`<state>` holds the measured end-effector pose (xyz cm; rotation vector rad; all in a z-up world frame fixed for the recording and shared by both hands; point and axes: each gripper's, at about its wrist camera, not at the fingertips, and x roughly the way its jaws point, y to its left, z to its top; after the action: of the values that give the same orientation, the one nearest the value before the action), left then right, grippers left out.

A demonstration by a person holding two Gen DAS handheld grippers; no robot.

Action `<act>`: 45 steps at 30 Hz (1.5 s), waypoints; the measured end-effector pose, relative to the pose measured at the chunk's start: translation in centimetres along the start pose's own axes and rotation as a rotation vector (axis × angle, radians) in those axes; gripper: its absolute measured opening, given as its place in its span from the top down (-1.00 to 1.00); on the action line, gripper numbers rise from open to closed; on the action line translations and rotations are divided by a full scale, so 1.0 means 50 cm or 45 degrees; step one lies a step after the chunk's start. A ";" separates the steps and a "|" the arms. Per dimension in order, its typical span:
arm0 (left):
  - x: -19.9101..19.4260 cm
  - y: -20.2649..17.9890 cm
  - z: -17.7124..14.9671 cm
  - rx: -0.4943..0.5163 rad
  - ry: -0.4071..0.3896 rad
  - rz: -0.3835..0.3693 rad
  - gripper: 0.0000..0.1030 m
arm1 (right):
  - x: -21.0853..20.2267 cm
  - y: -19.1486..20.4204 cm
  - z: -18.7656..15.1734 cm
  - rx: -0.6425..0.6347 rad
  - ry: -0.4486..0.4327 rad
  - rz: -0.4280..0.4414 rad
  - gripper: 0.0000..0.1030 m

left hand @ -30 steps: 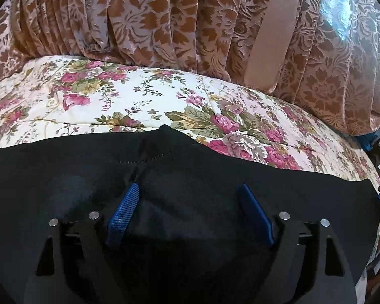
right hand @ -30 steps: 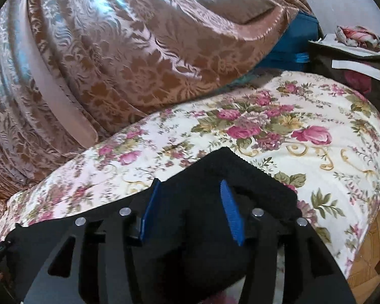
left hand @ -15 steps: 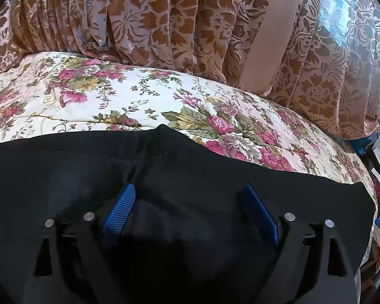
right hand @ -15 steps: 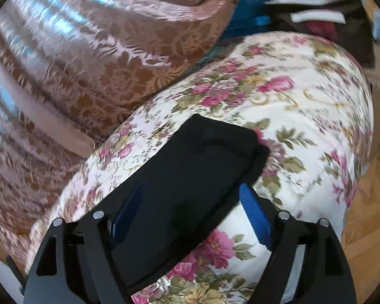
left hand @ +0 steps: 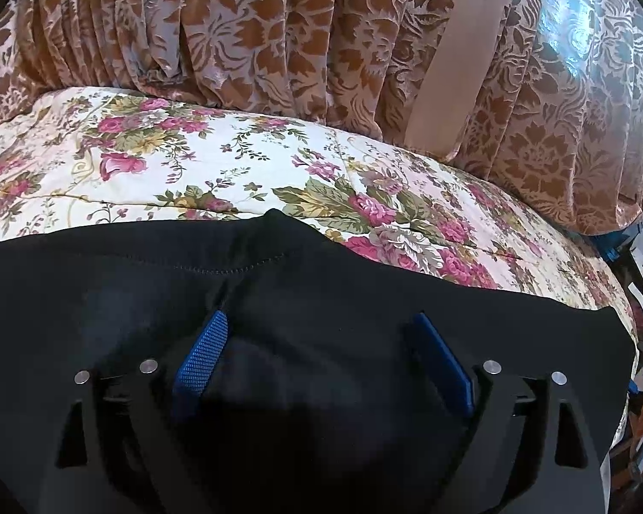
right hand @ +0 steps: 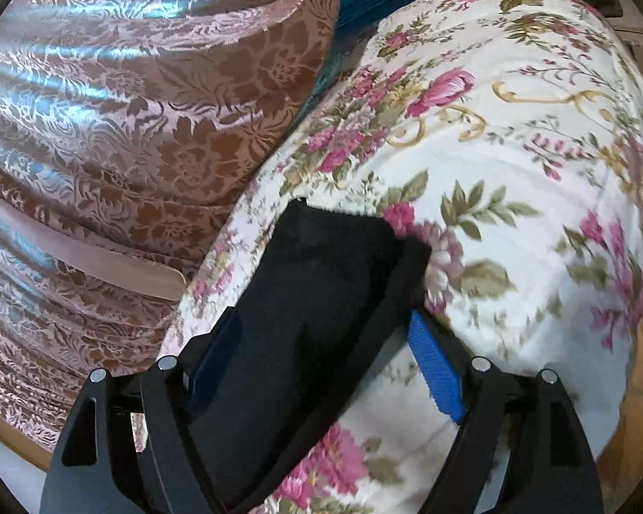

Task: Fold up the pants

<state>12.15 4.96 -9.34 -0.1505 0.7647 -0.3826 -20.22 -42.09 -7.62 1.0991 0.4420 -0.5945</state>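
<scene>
Left wrist view: black pants [left hand: 321, 300] lie on the floral bedspread [left hand: 193, 171], long axis side to side, under the wide-apart left gripper [left hand: 321, 342]; lower parts vanish in shadow. The right gripper [right hand: 326, 342], jaws spread, straddles a folded end running toward the curtain [right hand: 128, 107]

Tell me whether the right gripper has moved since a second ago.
Yes. The right gripper rolled and let go; the pants now lie angled on the floral bedspread.

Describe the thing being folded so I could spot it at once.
Find the bed with the cream flowered cover, set against brown patterned drapes. Across its near edge lie the pants, flat. They are the only plain black cloth among all those prints.
</scene>
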 end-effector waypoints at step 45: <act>-0.023 0.043 -0.002 -0.131 -0.075 -0.190 -0.84 | -0.116 0.382 -0.049 -0.403 -0.129 0.261 0.57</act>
<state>11.93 7.37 -9.24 -0.3151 0.7173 -0.4784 -12.44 -32.29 8.14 0.7962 0.3171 -0.3817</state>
